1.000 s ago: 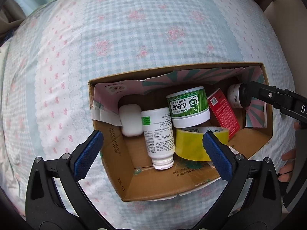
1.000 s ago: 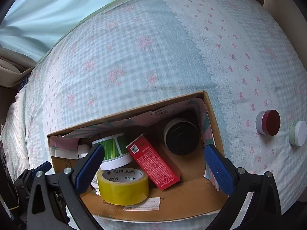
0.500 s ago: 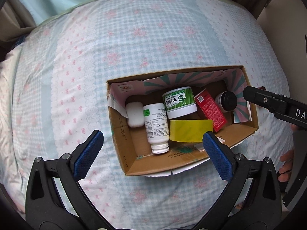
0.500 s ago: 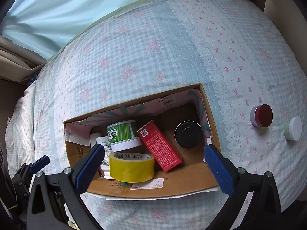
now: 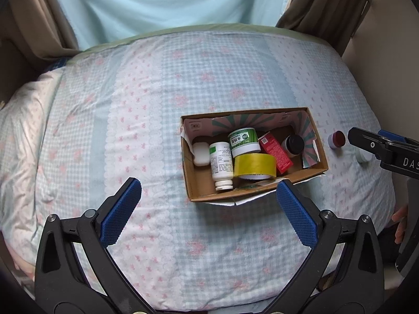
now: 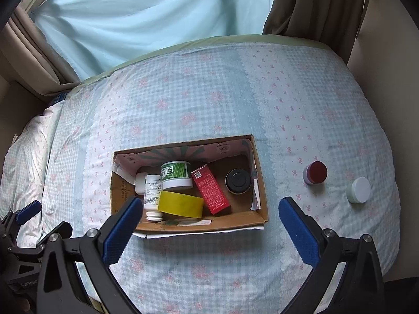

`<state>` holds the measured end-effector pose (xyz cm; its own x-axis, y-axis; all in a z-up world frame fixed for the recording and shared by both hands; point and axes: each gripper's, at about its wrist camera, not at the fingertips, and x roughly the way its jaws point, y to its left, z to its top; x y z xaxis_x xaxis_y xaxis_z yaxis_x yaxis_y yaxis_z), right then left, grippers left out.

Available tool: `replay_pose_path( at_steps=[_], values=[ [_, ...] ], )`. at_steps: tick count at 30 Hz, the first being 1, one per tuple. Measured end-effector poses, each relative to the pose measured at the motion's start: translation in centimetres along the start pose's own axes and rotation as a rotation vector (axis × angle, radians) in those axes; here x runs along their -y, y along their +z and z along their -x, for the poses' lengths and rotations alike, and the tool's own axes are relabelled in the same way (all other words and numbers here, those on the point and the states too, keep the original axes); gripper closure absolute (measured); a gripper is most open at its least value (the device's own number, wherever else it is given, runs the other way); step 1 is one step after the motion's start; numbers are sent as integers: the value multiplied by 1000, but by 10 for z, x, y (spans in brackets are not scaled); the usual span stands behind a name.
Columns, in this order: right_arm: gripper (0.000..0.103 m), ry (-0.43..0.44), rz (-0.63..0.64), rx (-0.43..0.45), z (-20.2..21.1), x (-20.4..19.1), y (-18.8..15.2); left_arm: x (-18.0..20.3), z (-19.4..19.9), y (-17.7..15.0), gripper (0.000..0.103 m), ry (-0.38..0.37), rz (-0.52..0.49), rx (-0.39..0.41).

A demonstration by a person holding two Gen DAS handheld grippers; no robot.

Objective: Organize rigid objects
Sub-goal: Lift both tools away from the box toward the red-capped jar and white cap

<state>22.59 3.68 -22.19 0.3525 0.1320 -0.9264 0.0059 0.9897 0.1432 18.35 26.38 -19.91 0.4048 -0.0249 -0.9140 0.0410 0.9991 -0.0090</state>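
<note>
The left gripper [image 5: 208, 204] has its jaws wide apart and holds nothing; the cardboard box [image 5: 320, 157] lies just ahead of it on the bedspread [image 5: 131, 104]. The right gripper [image 6: 210, 219] is also spread and empty. Ahead of it, inside the box, are a yellow tape roll [image 6: 181, 204], a red carton [image 6: 210, 192], a green-labelled jar [image 6: 176, 174], a white pill bottle [image 6: 152, 191] and a black-lidded jar [image 6: 237, 181]. To its right, outside the box, a red-lidded jar [image 6: 315, 172] and a white-lidded jar [image 6: 358, 189] stand on the bedspread.

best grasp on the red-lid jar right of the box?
Red-lid jar: squat, upright on the quilt, apart from the box and the white jar. Probably come from above with the right tongs and pinch across its round side wall.
</note>
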Motion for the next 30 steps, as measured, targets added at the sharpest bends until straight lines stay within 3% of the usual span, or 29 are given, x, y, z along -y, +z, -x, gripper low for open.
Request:
replay_pose_path(
  at_steps=[8,18,24,30],
  values=[
    [0,-29,18,41,50,31,-36,45,28,-19,0,-20,-40,33],
    [0,-131,60,79,87,148,-73,167,33,-16,0,-43,-67,73],
    [0,-111,25,70,71,239,-81,266,-1,-17,0,-52,-107,59],
    [0,-151,7,93,27,311,-93,346,-67,-17,0,-101,-118,83]
  ],
)
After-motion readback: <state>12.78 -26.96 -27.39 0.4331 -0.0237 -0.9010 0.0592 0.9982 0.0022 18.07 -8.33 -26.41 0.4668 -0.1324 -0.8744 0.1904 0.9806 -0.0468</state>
